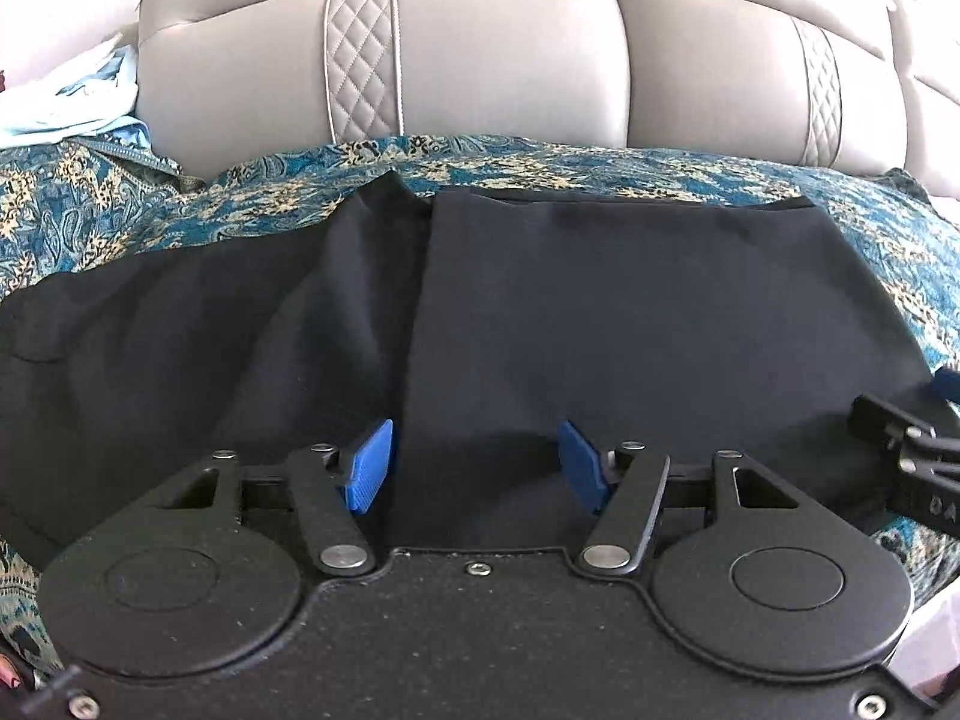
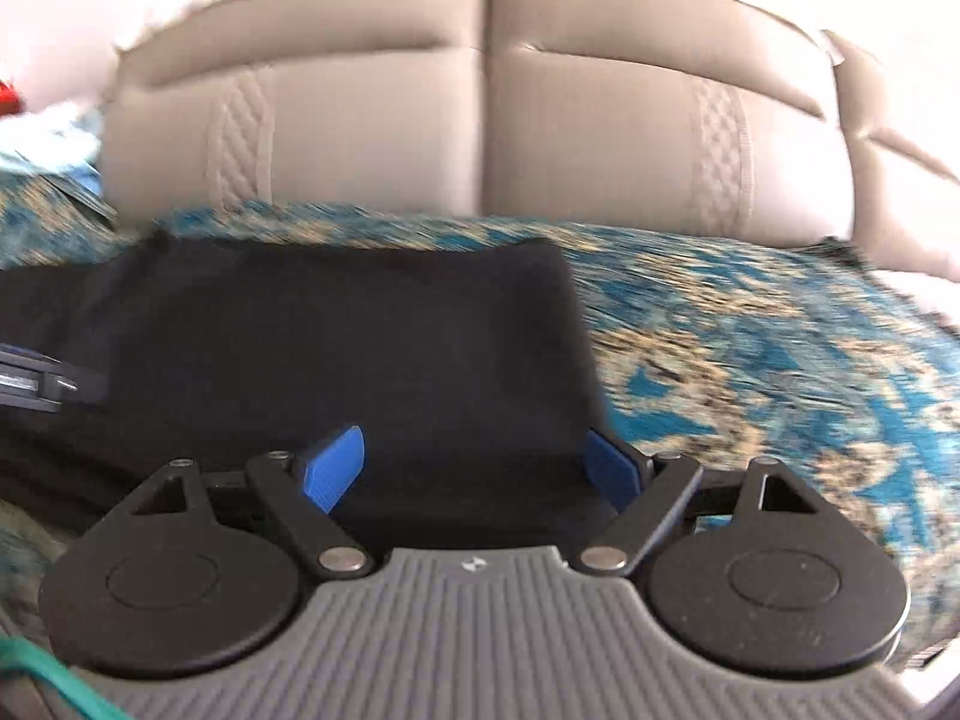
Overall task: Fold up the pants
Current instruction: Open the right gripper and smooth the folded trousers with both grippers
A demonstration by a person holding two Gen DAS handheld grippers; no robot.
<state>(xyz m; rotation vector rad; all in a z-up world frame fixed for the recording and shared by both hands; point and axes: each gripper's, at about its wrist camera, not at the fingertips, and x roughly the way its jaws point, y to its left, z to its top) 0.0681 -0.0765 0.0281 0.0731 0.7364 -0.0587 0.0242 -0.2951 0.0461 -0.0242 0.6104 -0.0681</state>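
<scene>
While spread flat, pants (image 1: 600, 312) under both gaping claws (image 1: 474, 465).

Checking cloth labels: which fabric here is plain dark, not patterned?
The pants, plain navy, lie on the teal-and-gold patterned bedspread; the pale blue cloth is bunched far left.

Readable markings, as I find them: only faint pale characters on the right gripper (image 1: 936, 420) body at the left wrist view's right edge, too small for me to make out. A small white emblem sits on the grey ribbed plate (image 2: 474, 565), no lettering.
</scene>
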